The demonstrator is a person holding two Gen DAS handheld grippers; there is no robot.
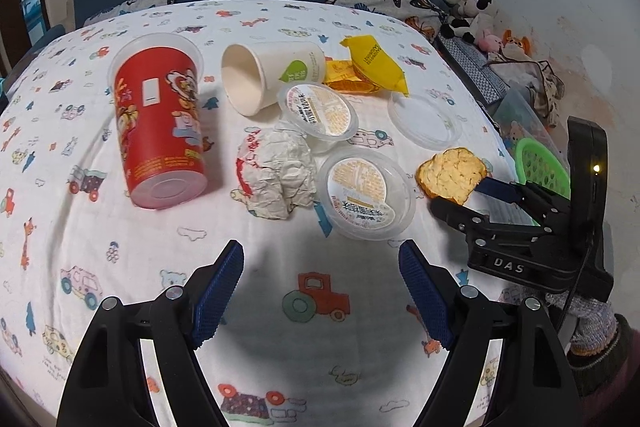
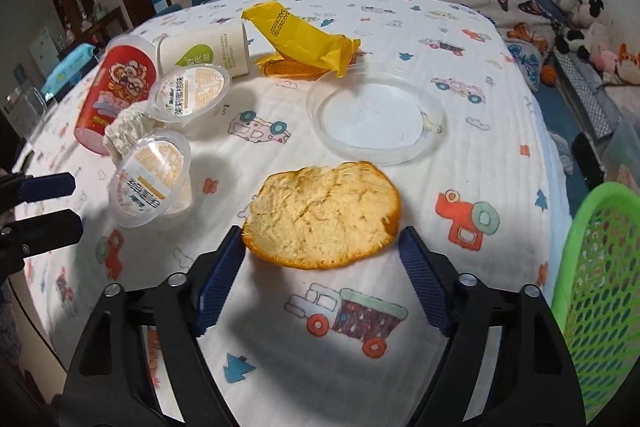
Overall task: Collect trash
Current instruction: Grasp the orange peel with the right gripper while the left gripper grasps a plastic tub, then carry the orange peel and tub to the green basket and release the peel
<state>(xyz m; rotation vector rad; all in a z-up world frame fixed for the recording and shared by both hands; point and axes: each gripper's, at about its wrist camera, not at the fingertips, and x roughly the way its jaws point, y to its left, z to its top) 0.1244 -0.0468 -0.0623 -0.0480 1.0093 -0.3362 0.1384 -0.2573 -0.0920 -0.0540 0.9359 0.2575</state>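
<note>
Right gripper (image 2: pixel 322 259) hangs over the surface (image 2: pixel 460 67), fingers (image 2: pixel 224 275) released and flanking the peel (image 2: pixel 324 213) without pinching it: the grasp is pending. Next: close, then carry it to the basket (image 2: pixel 600 291). Left gripper (image 1: pixel 322 287) is released and empty, near a tub (image 1: pixel 366 201).

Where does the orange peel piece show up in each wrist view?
Left wrist: orange peel lies right of centre on the tablecloth, just ahead of the right tool.
Right wrist: orange peel lies at centre, just beyond the open tool's tips.
Shared landmark: clear plastic lid, just beyond the peel.
</note>
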